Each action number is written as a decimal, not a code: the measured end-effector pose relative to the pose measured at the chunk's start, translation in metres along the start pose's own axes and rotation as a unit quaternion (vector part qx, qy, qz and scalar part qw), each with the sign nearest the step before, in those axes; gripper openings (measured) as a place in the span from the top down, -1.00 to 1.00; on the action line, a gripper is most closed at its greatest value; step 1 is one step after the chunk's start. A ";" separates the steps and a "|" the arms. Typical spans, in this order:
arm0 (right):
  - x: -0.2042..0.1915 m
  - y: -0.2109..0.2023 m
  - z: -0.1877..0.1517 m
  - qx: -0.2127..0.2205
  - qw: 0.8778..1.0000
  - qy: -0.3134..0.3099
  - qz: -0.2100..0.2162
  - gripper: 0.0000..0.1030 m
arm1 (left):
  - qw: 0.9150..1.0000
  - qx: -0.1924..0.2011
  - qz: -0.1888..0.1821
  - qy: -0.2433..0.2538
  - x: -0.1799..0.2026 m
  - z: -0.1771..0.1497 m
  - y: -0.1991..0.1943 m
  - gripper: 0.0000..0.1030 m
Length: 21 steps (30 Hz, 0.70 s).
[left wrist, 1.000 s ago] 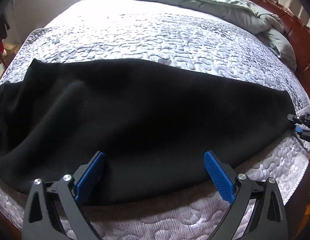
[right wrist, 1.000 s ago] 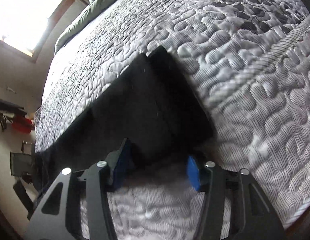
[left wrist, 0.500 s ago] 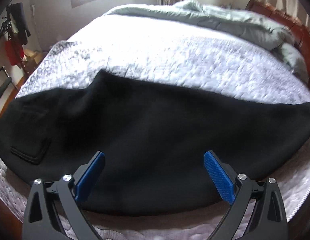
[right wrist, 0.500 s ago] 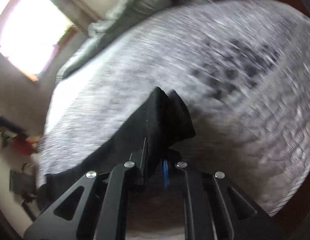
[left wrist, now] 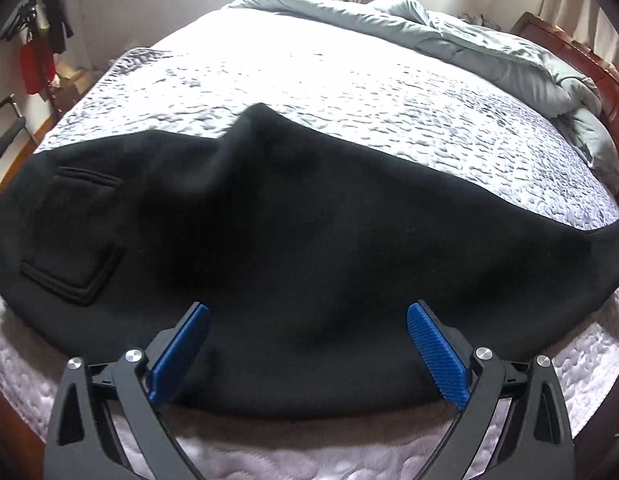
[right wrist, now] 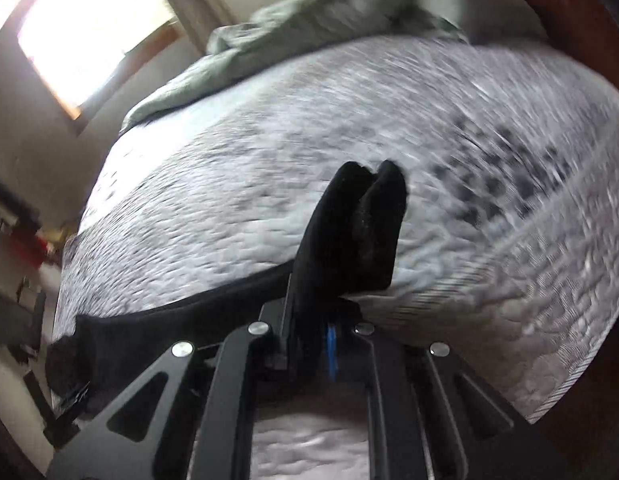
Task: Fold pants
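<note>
With the right gripper (right wrist: 309, 344) clenched on the pants (left wrist: 309, 240) cuffs and the left gripper (left wrist: 309, 344) released above the bed (left wrist: 309, 72) near edge, thick hems may slip out mid-fold.

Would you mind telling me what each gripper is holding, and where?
The right gripper is shut on the black pants at the leg end. The left gripper is open, holding nothing.

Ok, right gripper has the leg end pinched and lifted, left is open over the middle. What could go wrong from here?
1. The right gripper clamps only the bunched leg cuff; it may slip out during the carry.
2. The left gripper is open and holds nothing, so the pants may drag across the quilted mattress rather than crease.
3. The near edge lies at the bed's edge and might slide off.
</note>
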State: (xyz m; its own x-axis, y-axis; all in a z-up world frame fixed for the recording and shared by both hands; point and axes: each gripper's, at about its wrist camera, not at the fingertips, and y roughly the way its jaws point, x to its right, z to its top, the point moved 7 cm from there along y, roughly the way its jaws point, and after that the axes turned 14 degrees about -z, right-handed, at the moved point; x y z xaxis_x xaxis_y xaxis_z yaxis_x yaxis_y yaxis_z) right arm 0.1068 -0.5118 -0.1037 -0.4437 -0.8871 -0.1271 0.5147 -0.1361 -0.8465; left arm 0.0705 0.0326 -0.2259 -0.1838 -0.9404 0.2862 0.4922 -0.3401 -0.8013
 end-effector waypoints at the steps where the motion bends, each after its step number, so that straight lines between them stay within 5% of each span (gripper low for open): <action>1: -0.016 -0.007 0.000 0.007 1.000 -0.023 0.002 0.81 | 1.000 0.001 0.003 0.000 -0.002 -0.001 -0.004 -0.92; 11: -0.187 -0.032 -0.034 0.016 0.983 -0.173 0.060 0.81 | 0.999 0.022 0.000 -0.044 -0.037 -0.005 -0.036 -0.92; 21: -0.330 -0.020 -0.115 -0.019 0.950 -0.300 0.086 0.81 | 0.995 0.042 0.000 -0.092 -0.075 -0.015 -0.059 -0.92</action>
State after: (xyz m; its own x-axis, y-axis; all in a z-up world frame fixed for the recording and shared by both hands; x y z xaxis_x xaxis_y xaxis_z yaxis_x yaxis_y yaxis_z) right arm 0.1587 -0.1661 -0.1039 0.1495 -0.9879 0.0423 0.5098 0.0404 -0.8593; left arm 0.0424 0.1234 -0.2081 -0.0292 -0.9232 0.3832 0.5631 -0.3319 -0.7568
